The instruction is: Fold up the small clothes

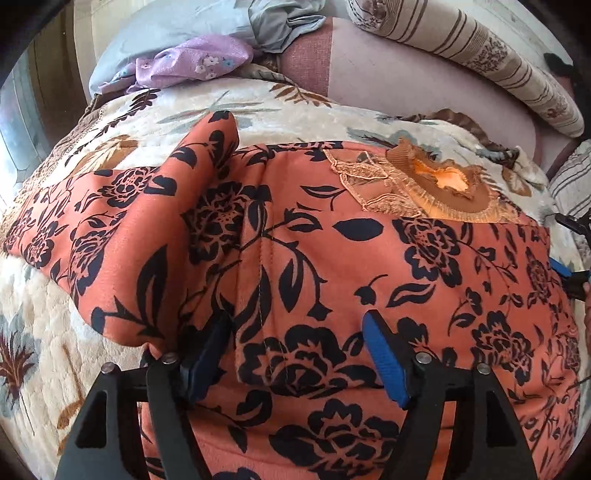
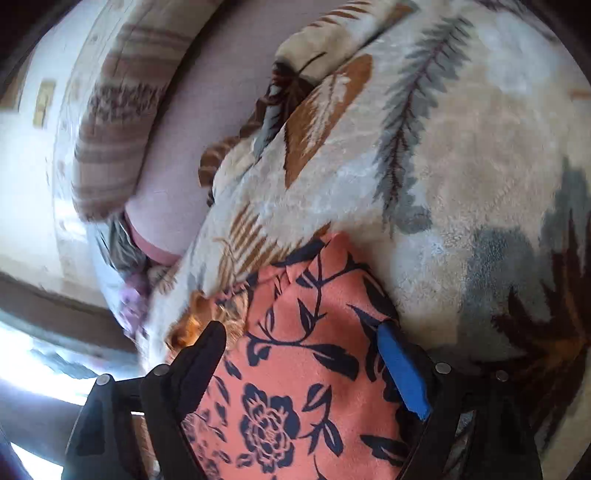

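An orange top with a black flower print (image 1: pixel 369 258) lies spread on the cream blanket, its brown lace collar (image 1: pixel 439 188) at the far side. One sleeve (image 1: pixel 147 221) is folded over on the left. My left gripper (image 1: pixel 295 328) stands open low over the near part of the top, with flat fabric between its fingers and the left finger (image 1: pixel 212 336) against the sleeve's fold. My right gripper (image 2: pixel 301 332) is open over the top's corner (image 2: pixel 314 295) by the collar, and the pads do not pinch it. The right gripper (image 1: pixel 565 245) also shows at the left wrist view's right edge.
A cream blanket with a leaf pattern (image 1: pixel 295 107) covers the bed (image 2: pixel 461 184). Behind it lie a lilac flowered cloth (image 1: pixel 192 62), a grey-blue cloth (image 1: pixel 280 22) and a striped pillow (image 1: pixel 480 51) on the pink mattress (image 1: pixel 406 85). A window glows at the left.
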`<action>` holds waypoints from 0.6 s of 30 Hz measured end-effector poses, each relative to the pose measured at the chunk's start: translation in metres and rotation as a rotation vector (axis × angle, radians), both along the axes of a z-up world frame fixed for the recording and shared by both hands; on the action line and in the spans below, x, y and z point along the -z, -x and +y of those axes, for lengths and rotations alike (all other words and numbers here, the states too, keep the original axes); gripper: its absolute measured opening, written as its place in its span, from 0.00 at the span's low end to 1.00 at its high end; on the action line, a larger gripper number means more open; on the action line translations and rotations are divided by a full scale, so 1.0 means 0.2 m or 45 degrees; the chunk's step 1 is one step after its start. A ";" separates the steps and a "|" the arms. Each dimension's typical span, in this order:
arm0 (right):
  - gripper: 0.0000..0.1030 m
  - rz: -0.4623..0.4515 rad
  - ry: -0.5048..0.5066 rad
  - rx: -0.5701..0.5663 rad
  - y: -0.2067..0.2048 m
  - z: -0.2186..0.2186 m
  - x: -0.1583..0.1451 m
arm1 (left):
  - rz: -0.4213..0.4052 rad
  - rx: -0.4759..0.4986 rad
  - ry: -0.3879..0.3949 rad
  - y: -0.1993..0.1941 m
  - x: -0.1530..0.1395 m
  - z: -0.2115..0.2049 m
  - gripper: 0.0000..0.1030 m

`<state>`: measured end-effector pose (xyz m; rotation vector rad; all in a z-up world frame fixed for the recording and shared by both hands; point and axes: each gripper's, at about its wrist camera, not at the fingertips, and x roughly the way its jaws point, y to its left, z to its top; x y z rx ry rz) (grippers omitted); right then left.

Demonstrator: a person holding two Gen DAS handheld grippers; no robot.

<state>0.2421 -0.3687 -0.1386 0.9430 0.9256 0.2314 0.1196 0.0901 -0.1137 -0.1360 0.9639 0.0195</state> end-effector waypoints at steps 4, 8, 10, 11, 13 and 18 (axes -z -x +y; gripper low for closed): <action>0.84 -0.167 0.293 -0.065 0.25 0.14 -0.23 | -0.145 -0.073 0.203 0.14 -0.13 0.24 0.73; 0.84 -0.309 0.527 -0.203 0.58 0.39 -0.28 | -0.229 -0.372 0.470 0.29 -0.18 0.66 0.73; 0.84 -0.343 0.670 -0.255 0.68 0.52 -0.23 | -0.244 -0.531 0.629 0.35 -0.15 0.88 0.73; 0.85 -0.334 0.709 -0.271 0.71 0.56 -0.18 | -0.241 -0.607 0.707 0.37 -0.13 0.98 0.73; 0.86 -0.259 0.762 -0.312 0.72 0.60 -0.07 | -0.239 -0.715 0.854 0.40 -0.08 1.16 0.73; 0.93 -0.264 0.688 -0.320 0.70 0.58 -0.06 | -0.236 -0.869 1.079 0.36 0.03 1.46 0.73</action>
